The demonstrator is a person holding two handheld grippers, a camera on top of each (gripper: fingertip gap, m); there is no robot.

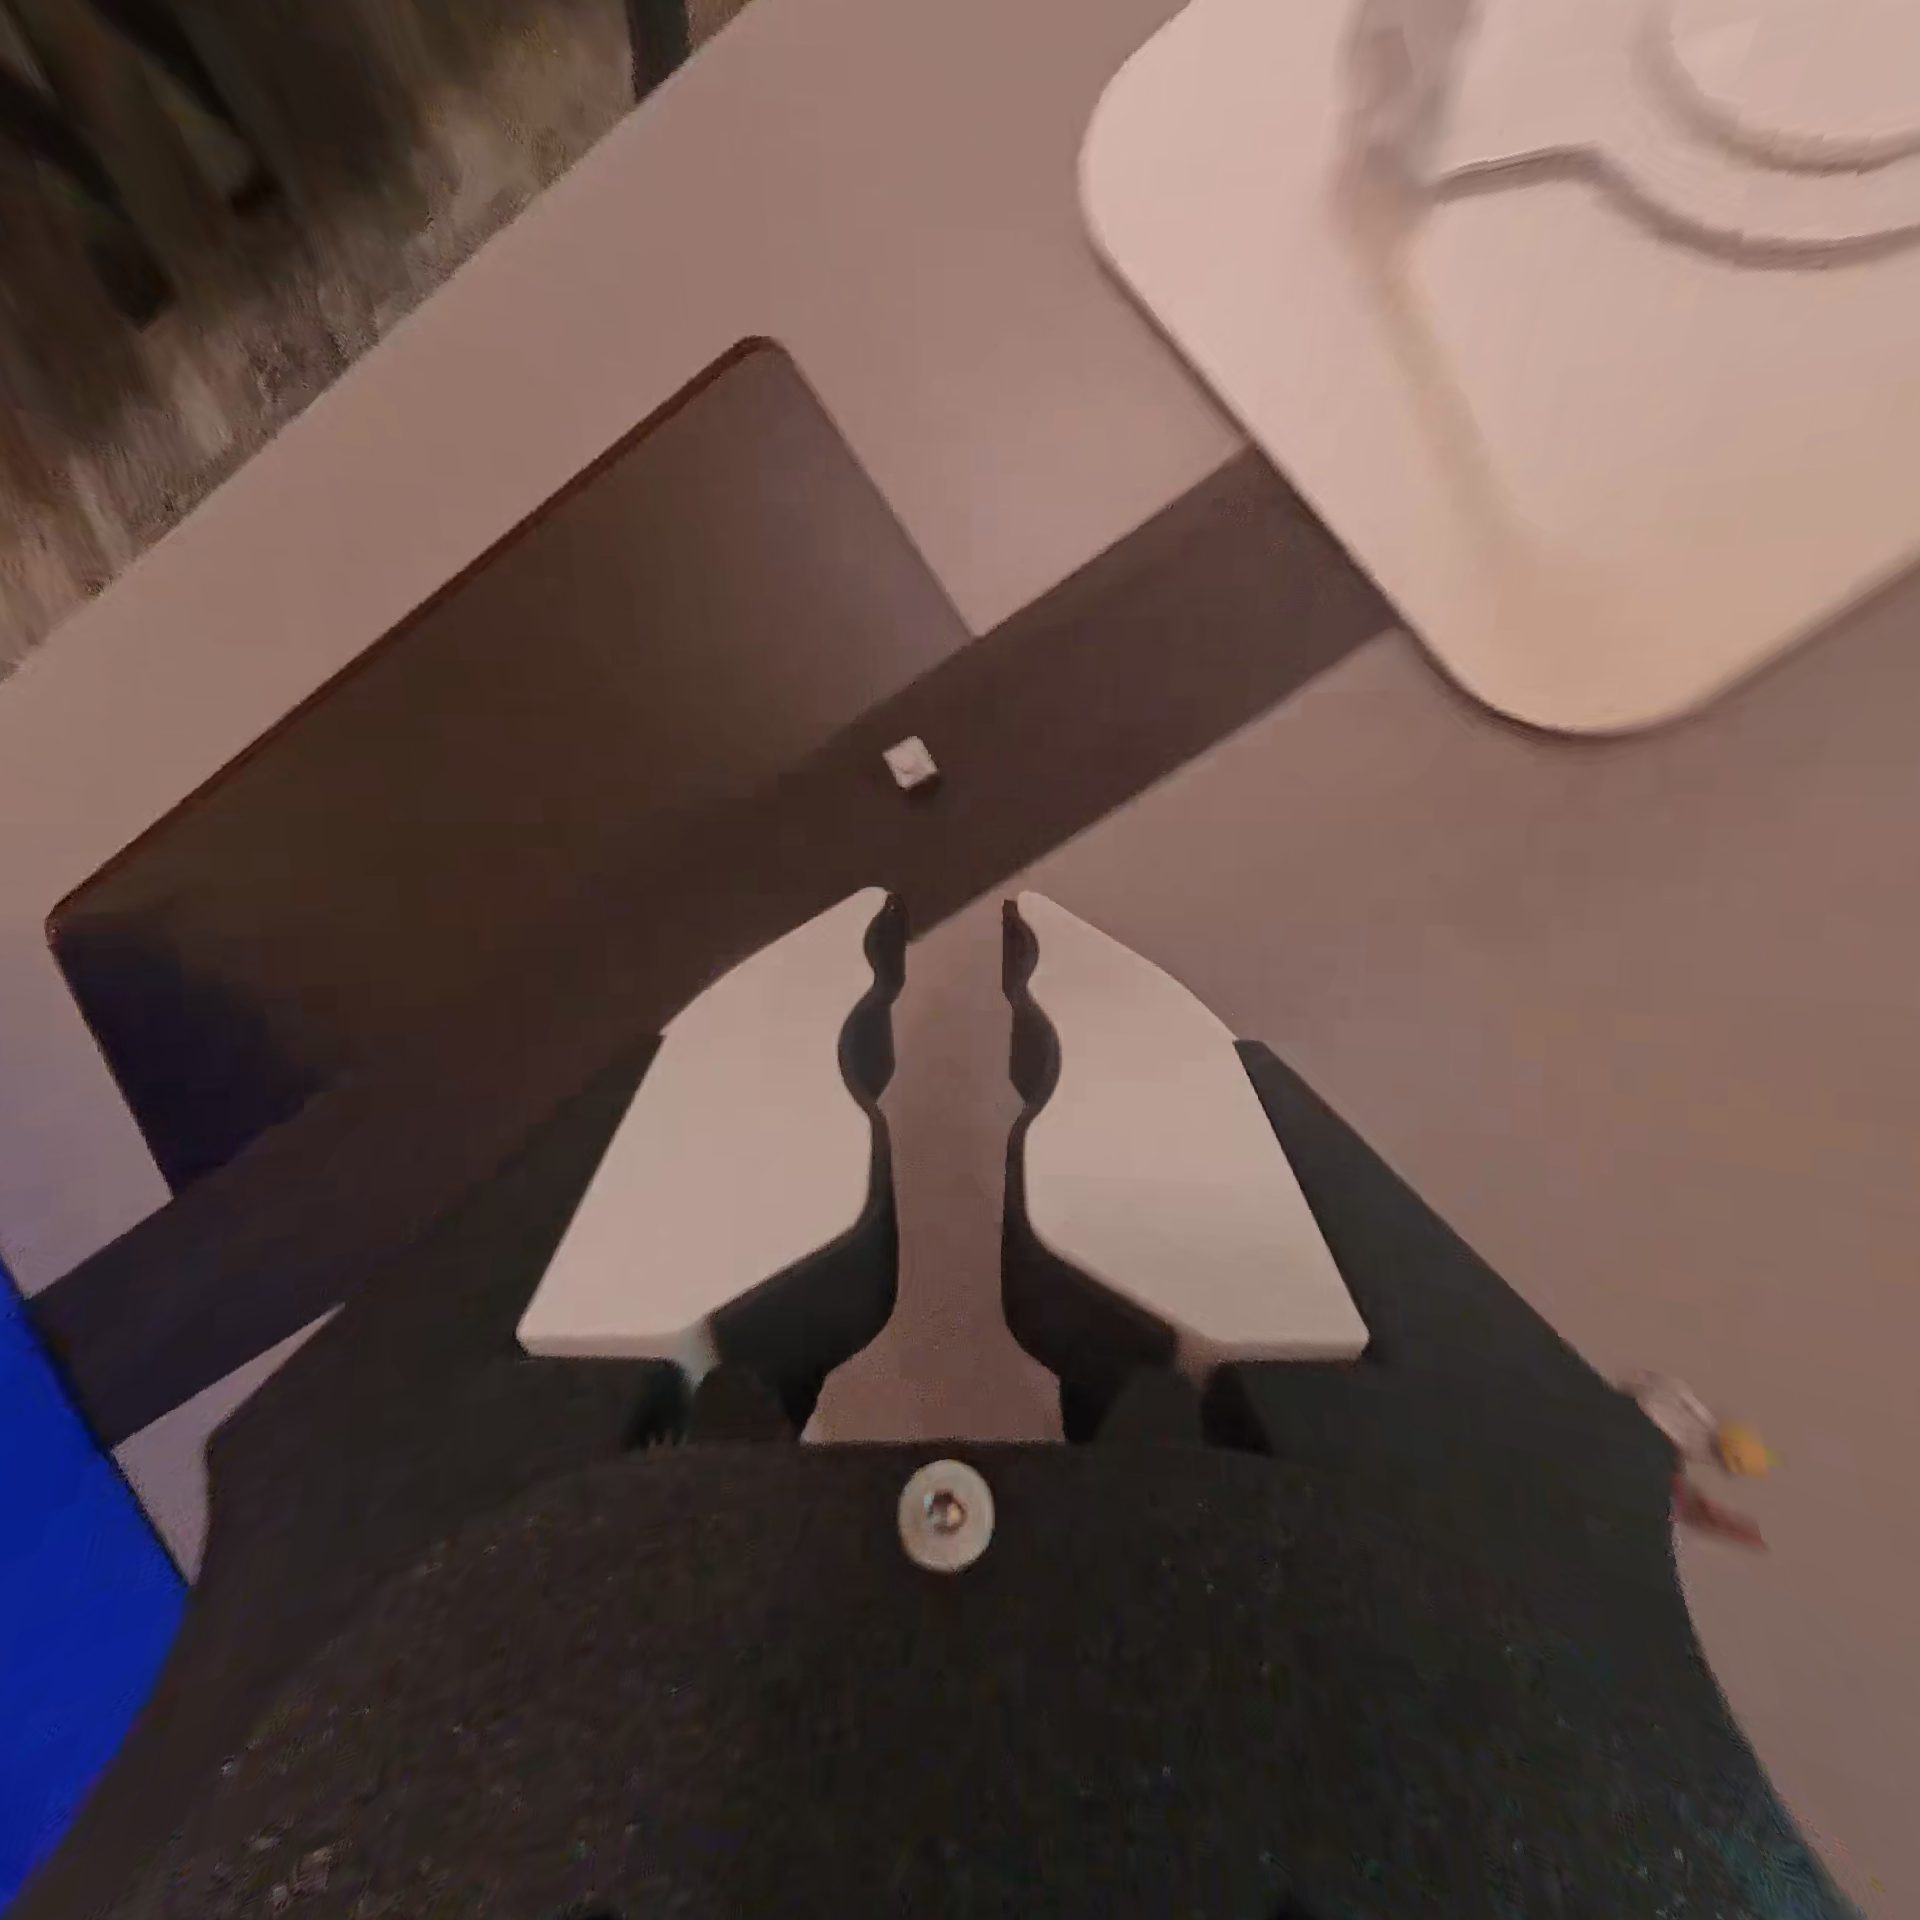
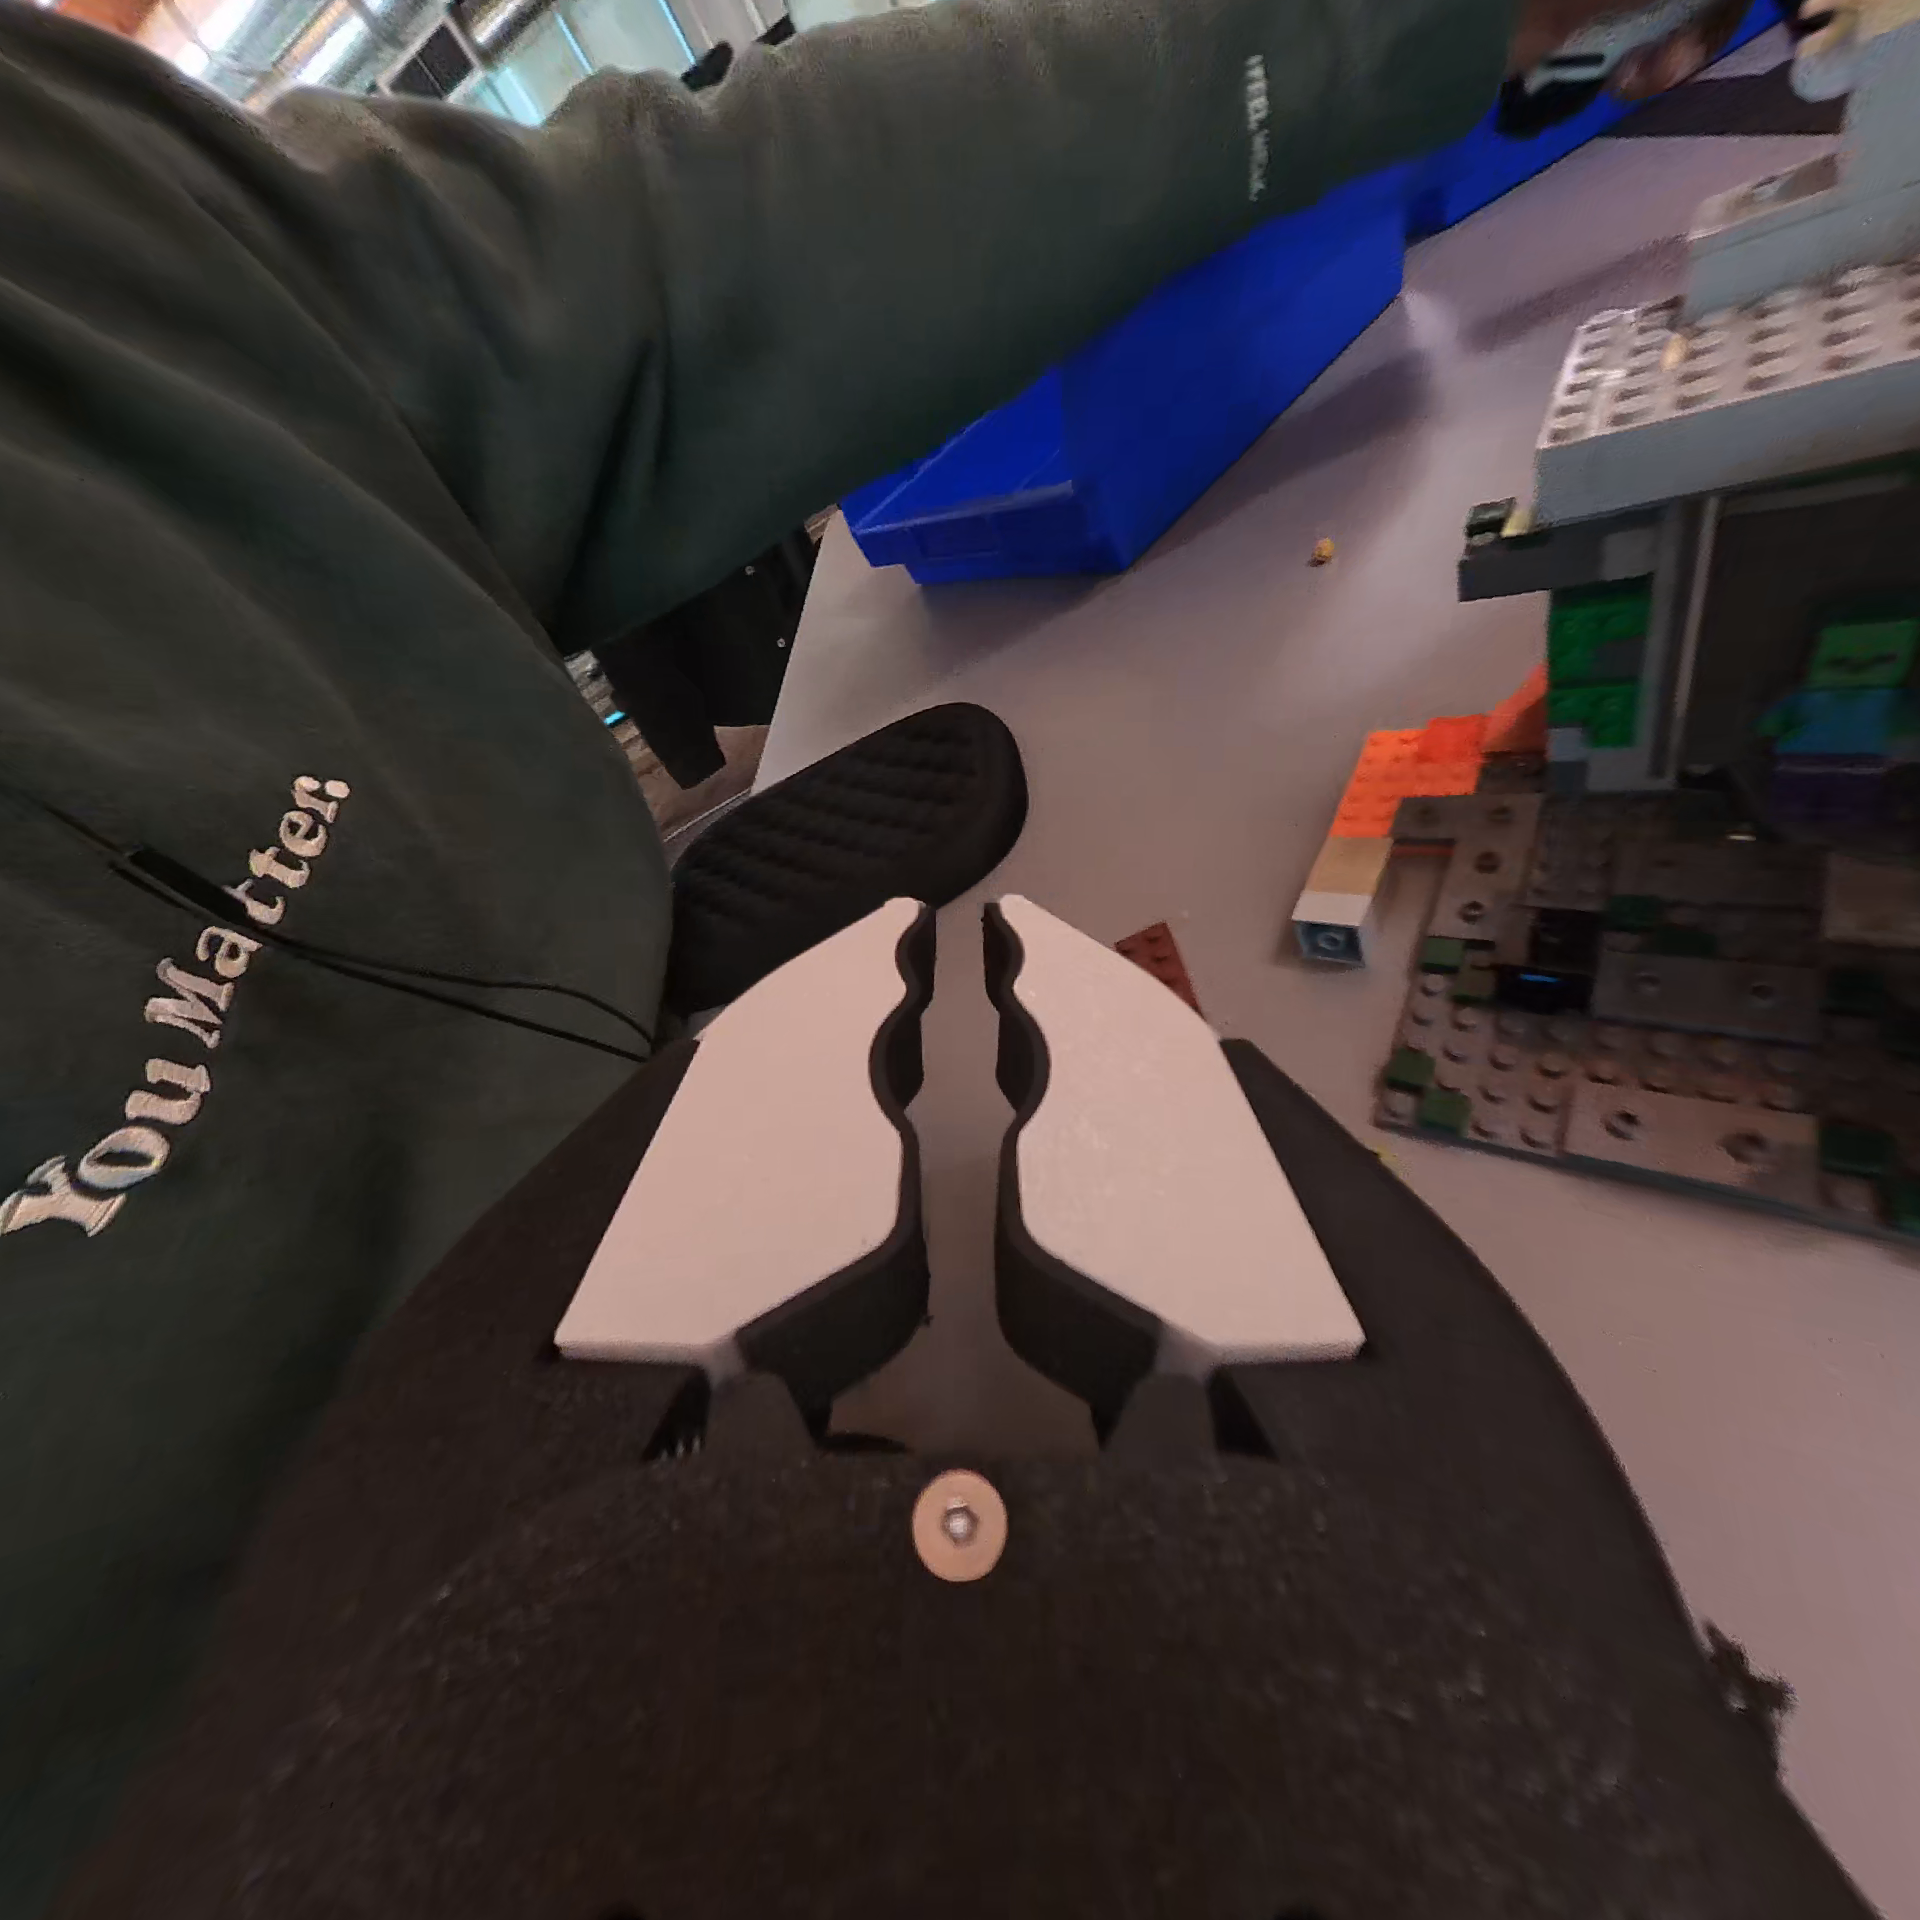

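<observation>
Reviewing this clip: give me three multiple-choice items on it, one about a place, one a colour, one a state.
1. Where does the small grey cube lie?
A. On the dark strip ahead of the left gripper
B. On the white tray
C. Between the fingers

2. What colour is the bin beyond the sleeve?
A. Red
B. Blue
C. Yellow

3. What does the right gripper hold?
A. An orange brick
B. The cube
C. Nothing

Answers: 1 A, the cube sits on the strip just past the left gripper; 2 B, the bin is plainly blue; 3 C, its fingers stand slightly apart with only table between them.
</observation>
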